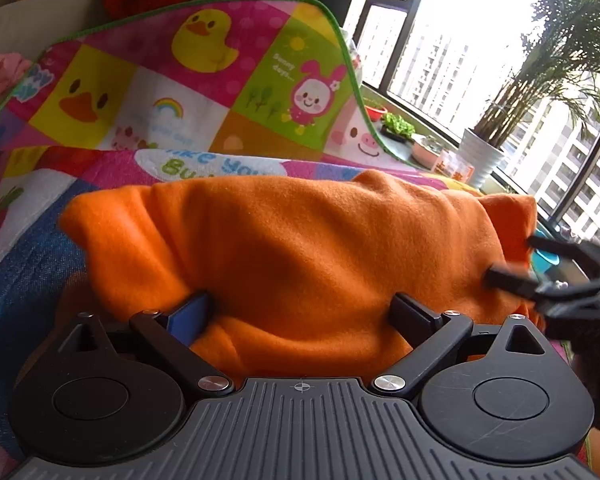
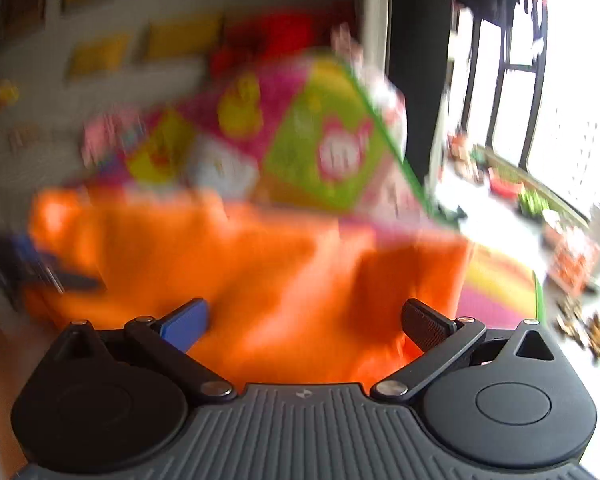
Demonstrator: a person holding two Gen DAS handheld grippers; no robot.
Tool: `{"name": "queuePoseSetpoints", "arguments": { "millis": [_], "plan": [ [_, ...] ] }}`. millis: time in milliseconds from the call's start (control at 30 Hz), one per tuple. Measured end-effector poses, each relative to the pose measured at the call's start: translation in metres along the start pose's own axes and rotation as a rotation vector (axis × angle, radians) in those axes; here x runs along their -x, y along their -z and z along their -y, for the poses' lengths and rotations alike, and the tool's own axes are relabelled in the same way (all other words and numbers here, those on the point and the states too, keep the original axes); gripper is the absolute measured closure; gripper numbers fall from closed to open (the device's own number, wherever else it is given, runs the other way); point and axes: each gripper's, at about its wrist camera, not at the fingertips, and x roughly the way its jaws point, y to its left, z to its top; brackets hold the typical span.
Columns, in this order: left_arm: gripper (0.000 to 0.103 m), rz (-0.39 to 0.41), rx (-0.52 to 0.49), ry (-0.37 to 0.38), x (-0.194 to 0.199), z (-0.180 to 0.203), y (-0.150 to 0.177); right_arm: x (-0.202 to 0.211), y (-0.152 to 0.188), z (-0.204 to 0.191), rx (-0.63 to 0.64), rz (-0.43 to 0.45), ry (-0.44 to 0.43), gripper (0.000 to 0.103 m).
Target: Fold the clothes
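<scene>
Left gripper point(image 1: 302, 312): jaws wide apart, orange cloth point(image 1: 300, 240) bunched between them, not pinched. Right gripper point(image 2: 304, 320): jaws likewise wide over the cloth.

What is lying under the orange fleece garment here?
The orange fleece garment lies on a colourful cartoon-print blanket, with a blue denim-like patch showing at its left edge. Whatever lies beneath the blanket is covered.

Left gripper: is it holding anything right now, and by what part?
Nothing held. The left gripper stands wide open, the orange garment bulging between its fingers without being pinched.
</scene>
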Motion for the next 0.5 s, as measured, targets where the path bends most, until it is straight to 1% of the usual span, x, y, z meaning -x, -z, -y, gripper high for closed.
{"name": "queuePoseSetpoints", "arguments": {
  "millis": [33,67,167,267,367,500],
  "plan": [
    [0.005,0.000,0.006,0.003,0.002,-0.001,0.000,-0.006,0.007,0.000,0.001,-0.022,-0.006,0.000],
    [0.005,0.001,0.012,0.005,0.005,-0.002,0.000,-0.007,0.010,0.001,-0.013,-0.022,-0.015,0.000],
    [0.005,0.008,0.057,0.031,0.016,-0.011,-0.001,-0.005,0.008,0.000,0.011,-0.020,-0.006,0.000],
    [0.005,0.010,0.088,0.044,0.024,-0.021,0.001,0.000,0.009,0.001,0.008,-0.027,-0.017,0.000],
    [0.005,-0.002,0.091,0.046,0.023,-0.029,0.004,0.018,0.002,0.016,-0.077,0.011,-0.050,0.000],
    [0.005,-0.003,0.108,0.067,0.018,-0.034,0.006,0.035,-0.009,0.045,-0.205,0.080,-0.012,0.001]
  ]
}}
